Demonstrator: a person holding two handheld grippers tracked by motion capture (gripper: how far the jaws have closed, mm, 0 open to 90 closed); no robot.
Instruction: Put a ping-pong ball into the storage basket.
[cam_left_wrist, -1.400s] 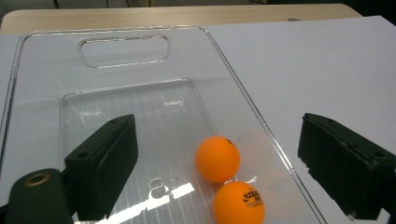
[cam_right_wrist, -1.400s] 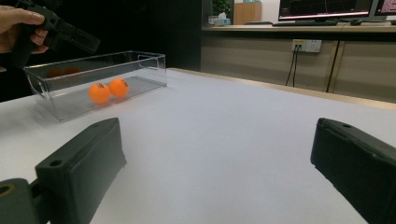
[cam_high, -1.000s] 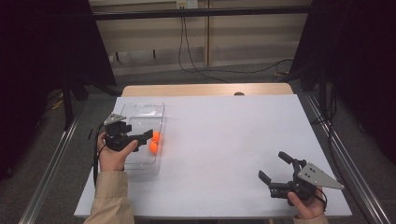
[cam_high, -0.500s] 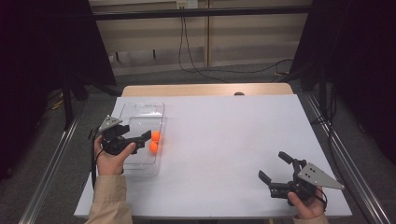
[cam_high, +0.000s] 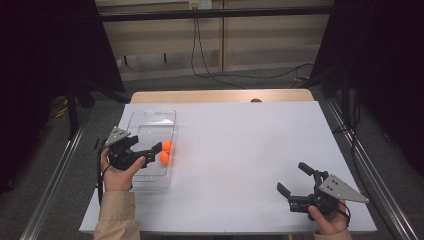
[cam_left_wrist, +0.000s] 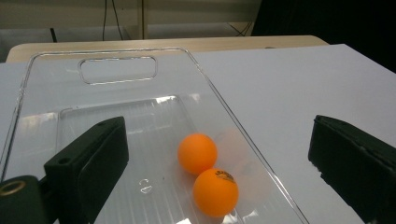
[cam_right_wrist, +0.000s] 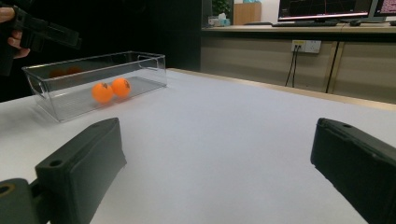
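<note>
- The two orange table-tennis balls (cam_left_wrist: 208, 172) lie straight ahead of the left gripper (cam_high: 156, 151), between the lines of its two black jaws and a little below them; in the left gripper view the nearer ball (cam_left_wrist: 215, 192) sits just in front, the farther ball (cam_left_wrist: 197, 153) touching it or very nearly so, just beyond
- Both balls rest on the floor of a clear plastic bin (cam_high: 150, 120), close against the long wall that lies on the right of the left gripper's own view; the bin's long axis runs away from the gripper, its cut-out handle (cam_left_wrist: 117, 70) at the far end
- The left gripper hangs over the near part of the bin with its jaws spread wide and nothing between them; the gap looks ample for one ball; in my judgement a grasp calls for a short drop forward and down, with the right-hand jaw needing to clear the bin wall, since that jaw seems to sit outside it
- The right gripper (cam_high: 295, 181) rests low over the white surface (cam_high: 250, 145), well apart from the bin; its jaws also stand wide and hold nothing; from it the balls (cam_right_wrist: 112, 89) lie far ahead and to the left, behind the bin's clear wall
- The left hand is plainly the nearer one; the right would have to cross most of the surface
</note>
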